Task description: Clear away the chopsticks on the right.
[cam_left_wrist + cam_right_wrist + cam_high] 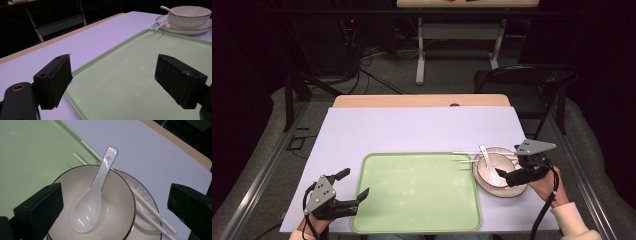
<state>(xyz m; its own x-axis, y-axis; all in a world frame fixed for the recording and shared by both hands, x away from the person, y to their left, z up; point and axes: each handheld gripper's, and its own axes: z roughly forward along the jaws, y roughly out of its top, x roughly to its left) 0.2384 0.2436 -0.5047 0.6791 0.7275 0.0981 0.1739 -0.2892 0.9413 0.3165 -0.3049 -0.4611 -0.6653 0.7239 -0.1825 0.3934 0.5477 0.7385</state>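
Left gripper (354, 197) sits at the near left corner of the green tray (412, 210), jaws spread wide, holding nothing, one jaw over the tray's edge. Tray bed is bare, so my read is nothing has been loaded onto it yet. Right gripper (507, 176) hangs over the bowl (499, 167) just right of the tray, jaws wide apart either side of it in the right gripper view, not gripping anything. Bowl stands on a plate (512, 192) on the lavender table cover (412, 130), with a white spoon (93, 195) lying inside, handle leaning out over the far rim. Two white chopsticks (150, 211) rest across the plate, tips overhanging the tray's edge. Looks like an early stage: grasp not closed, whole set left to move. Watch items: spoon and chopsticks are loose and may slide if the bowl tips. Farther off: a folding chair (532, 80), another table (462, 30), floor cables.
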